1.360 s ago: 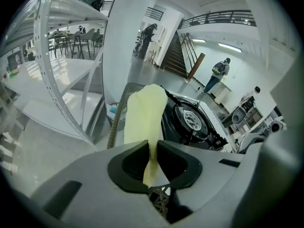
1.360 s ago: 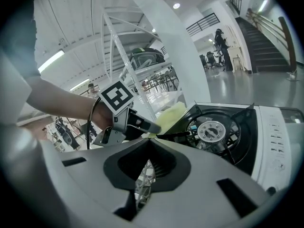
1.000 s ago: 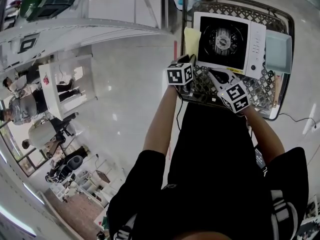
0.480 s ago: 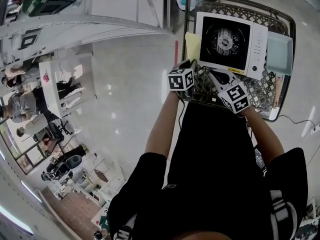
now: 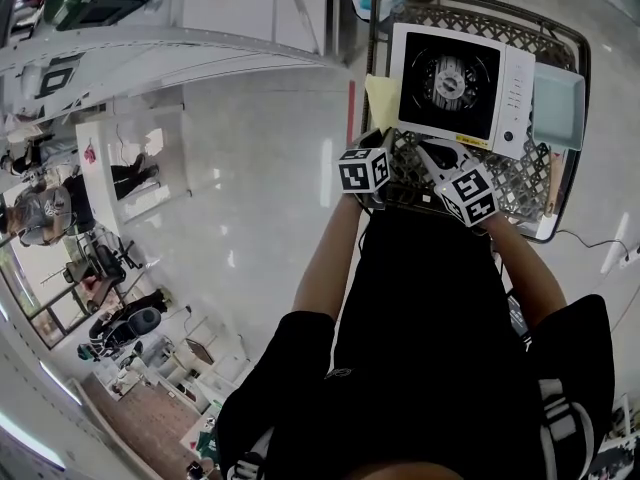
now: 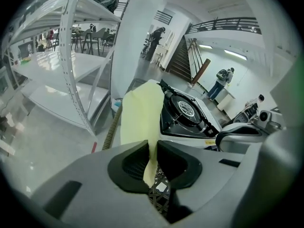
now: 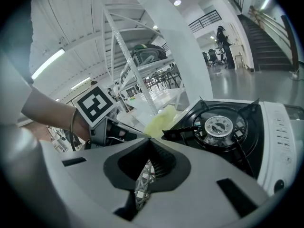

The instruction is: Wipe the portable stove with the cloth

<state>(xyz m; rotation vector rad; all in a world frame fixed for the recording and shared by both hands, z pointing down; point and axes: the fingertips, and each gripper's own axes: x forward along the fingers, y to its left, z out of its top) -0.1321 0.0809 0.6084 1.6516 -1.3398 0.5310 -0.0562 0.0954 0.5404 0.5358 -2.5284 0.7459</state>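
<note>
Left gripper [image 6: 152, 164] pinching the yellow cloth [image 6: 141, 120], right gripper [image 7: 149, 161] pressed shut on nothing

The cloth sticks up out of the left jaws right at the left edge of the portable stove [image 5: 455, 76], can't tell if it's actually touching. The right gripper is at the stove's near edge, looking over the black burner [image 7: 221, 125]. The stove is white round a black top and sits on a dark lattice basket [image 5: 520, 183], with a pale blue tray [image 5: 557, 103] just beside it. The yellow sticker [image 5: 462, 140] on its near edge and the control panel print are too small to read.
</note>
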